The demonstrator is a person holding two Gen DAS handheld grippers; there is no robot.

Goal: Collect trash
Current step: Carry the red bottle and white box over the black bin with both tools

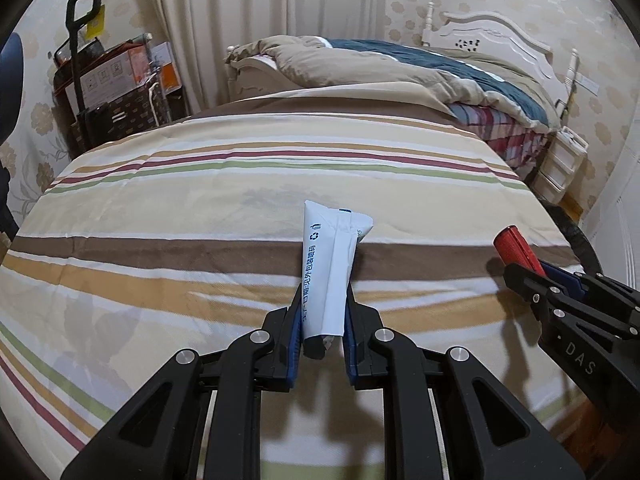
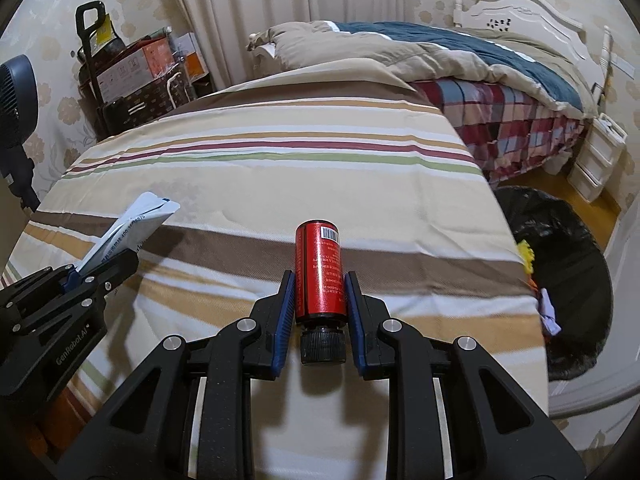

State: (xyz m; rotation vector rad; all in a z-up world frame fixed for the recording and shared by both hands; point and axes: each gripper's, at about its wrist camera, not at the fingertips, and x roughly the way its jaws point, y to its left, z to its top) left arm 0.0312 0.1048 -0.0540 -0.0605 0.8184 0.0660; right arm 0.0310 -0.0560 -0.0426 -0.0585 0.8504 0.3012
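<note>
Left hand-held gripper pinches white wrapper, right hand-held gripper clamps red bottle, both above striped bed; round bottle may slip before black-lined bin.

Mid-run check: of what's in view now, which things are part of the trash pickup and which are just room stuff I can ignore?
Part of the job:
white wrapper, held by left gripper
red bottle, held by right gripper
black-lined trash bin

Just lying about:
striped bedsheet
quilt
fan
boxes
</note>
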